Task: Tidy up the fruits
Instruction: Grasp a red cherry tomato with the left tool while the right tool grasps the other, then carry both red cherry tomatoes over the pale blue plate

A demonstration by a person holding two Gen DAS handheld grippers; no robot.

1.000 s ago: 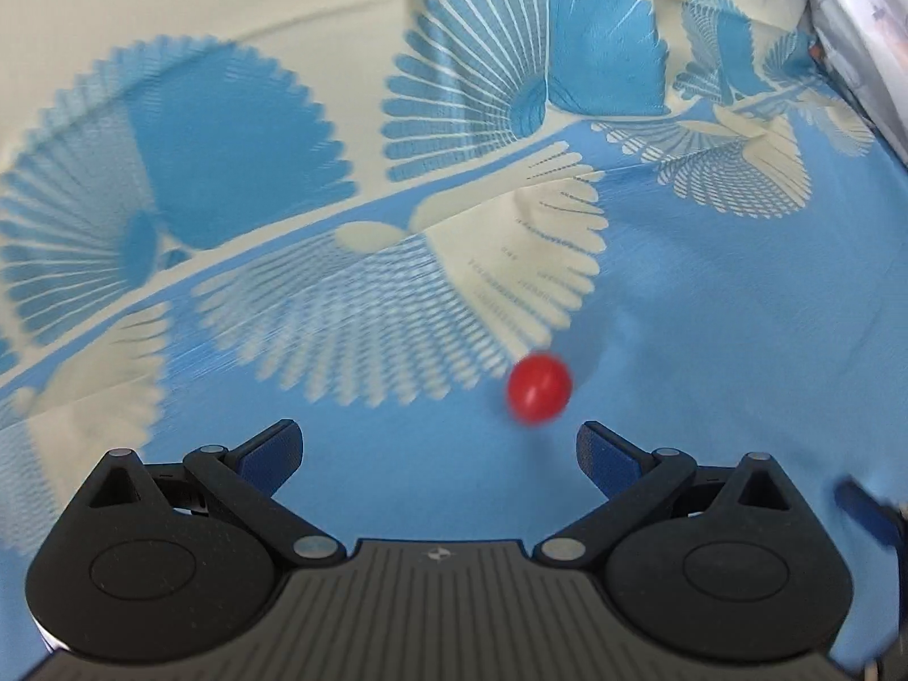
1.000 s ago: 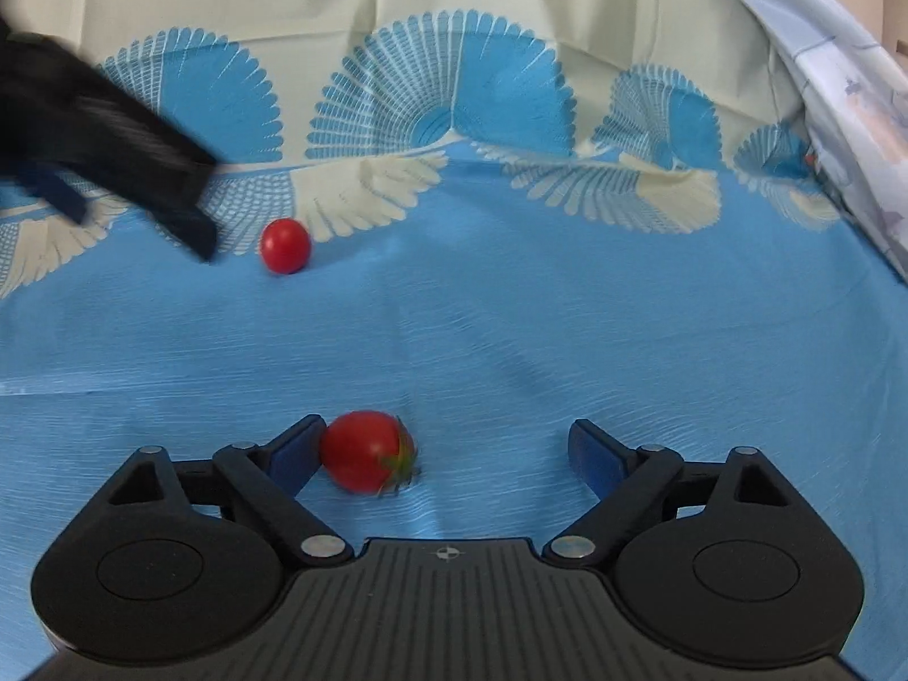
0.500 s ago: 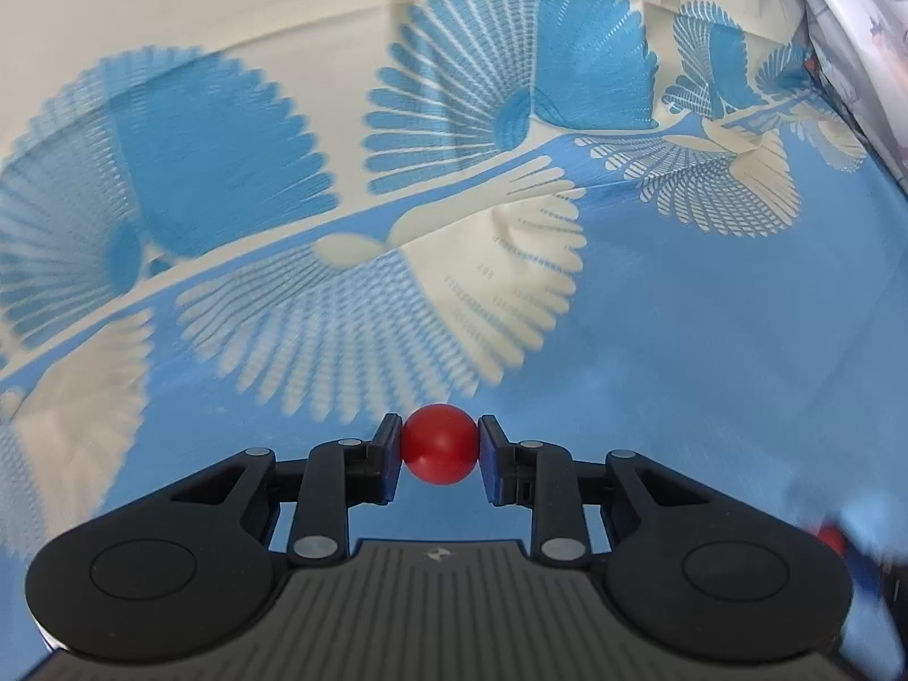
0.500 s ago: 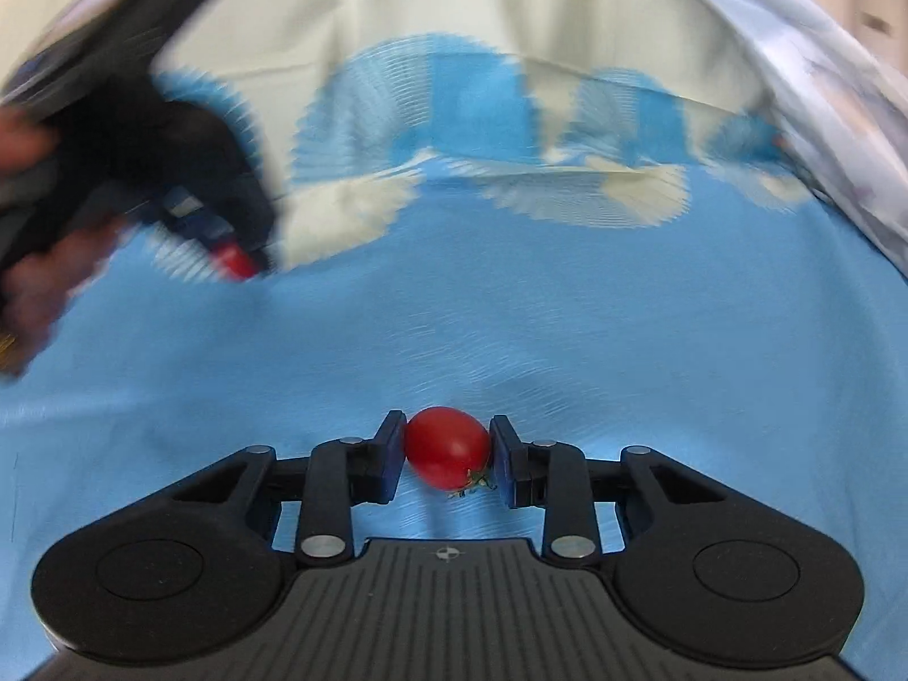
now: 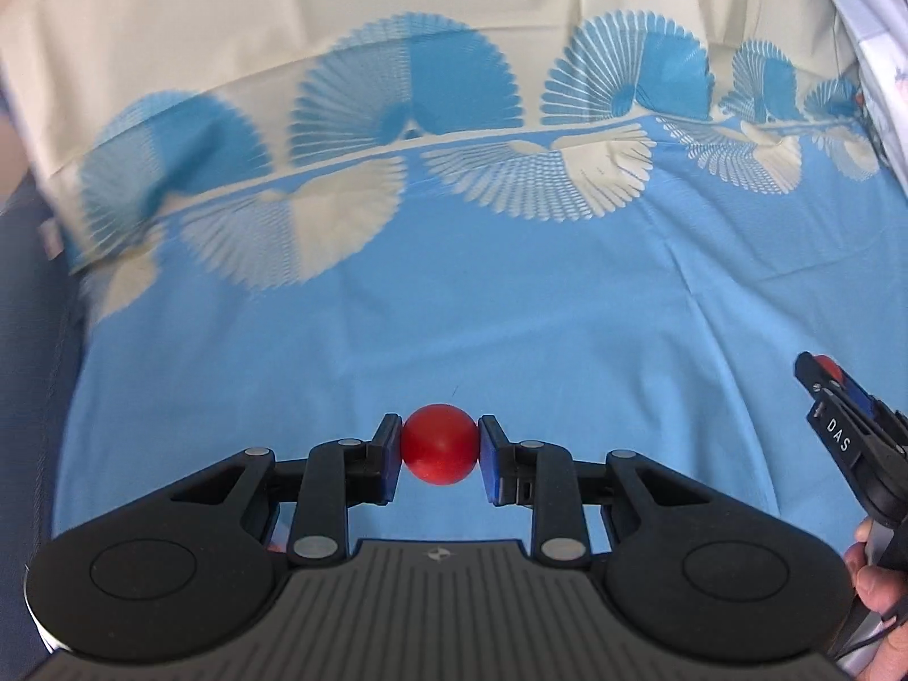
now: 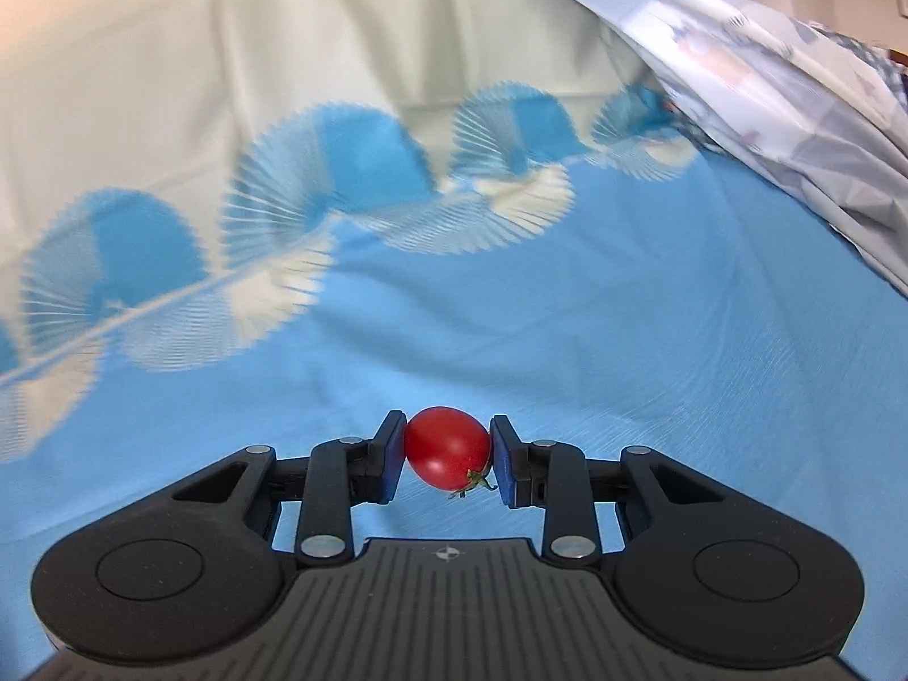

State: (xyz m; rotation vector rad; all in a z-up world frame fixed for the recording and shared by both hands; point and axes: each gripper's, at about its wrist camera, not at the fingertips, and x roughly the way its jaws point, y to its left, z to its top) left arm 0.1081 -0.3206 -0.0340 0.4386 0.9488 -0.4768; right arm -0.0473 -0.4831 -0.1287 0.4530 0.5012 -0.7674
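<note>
A small round red tomato (image 5: 438, 444) sits between the blue pads of my left gripper (image 5: 437, 448), which is shut on it and holds it above the blue cloth. My right gripper (image 6: 448, 457) is shut on an oval red tomato (image 6: 445, 451) with a green stem at its lower right, also lifted off the cloth. In the left wrist view the right gripper (image 5: 824, 373) shows at the right edge with red fruit at its tip and a person's hand (image 5: 877, 584) behind it.
A blue and cream cloth (image 5: 567, 312) with fan patterns covers the surface. A pale crumpled sheet (image 6: 766, 85) lies at the far right. A dark blue strip (image 5: 28, 340) runs down the left edge of the left wrist view.
Both grippers closed on their tomatoes, then lifted them off the cloth. The left one rose and drew back, so more cloth shows. The right one rolled, tilting its view.
</note>
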